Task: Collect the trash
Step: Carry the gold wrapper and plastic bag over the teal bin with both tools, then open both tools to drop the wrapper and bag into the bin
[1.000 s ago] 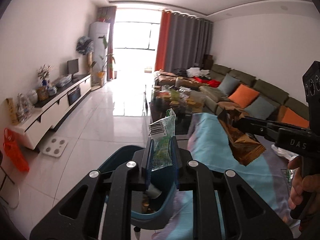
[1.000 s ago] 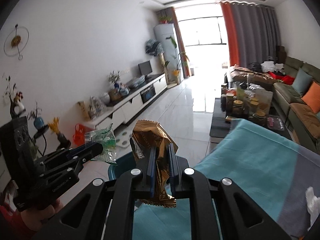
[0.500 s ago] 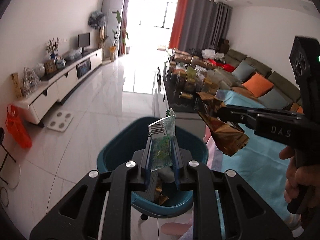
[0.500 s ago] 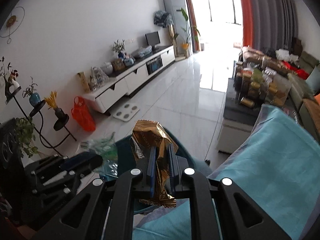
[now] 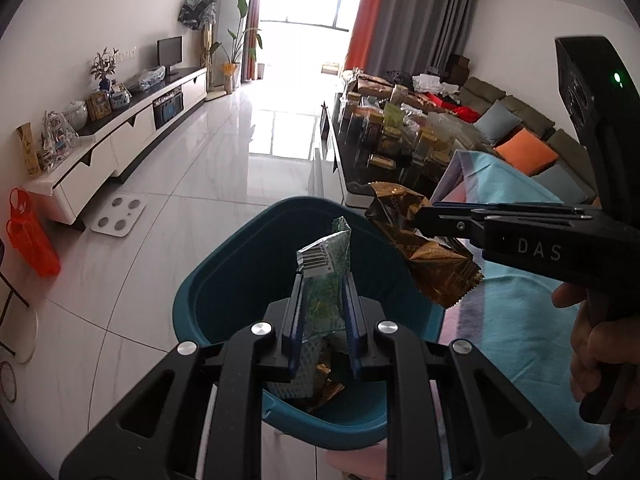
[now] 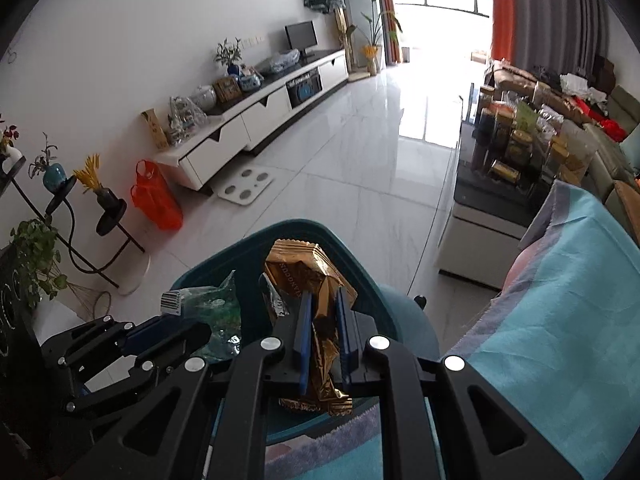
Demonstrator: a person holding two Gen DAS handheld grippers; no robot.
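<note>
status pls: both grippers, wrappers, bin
Left gripper shut on green wrapper, over teal bin. Right gripper shut on gold wrapper, at the bin's rim. Nothing blocks the drop.

White tile floor [image 5: 208,200]: teal bin [image 5: 224,280], white scale [image 5: 118,220]

A green-and-white wrapper [image 5: 325,280] printed with a black-and-white barcode is seen at 6 o'clock in the left wrist view, pinched between blue pads [image 5: 294,312] of the black left gripper [image 5: 322,316], above a teal bin [image 5: 224,280]. A glossy gold-brown wrapper [image 6: 320,308] is shown at 6 o'clock in the right wrist view, between the blue pads [image 6: 305,332] of the black right gripper [image 6: 323,332]. A turquoise cloth [image 6: 560,300] edged in lilac is shown at 4 o'clock, a translucent orange bag [image 6: 154,196] at 9 o'clock, and orange and grey curtains [image 6: 532,12] at 1 o'clock, over white marbled floor tiles [image 6: 360,168].
</note>
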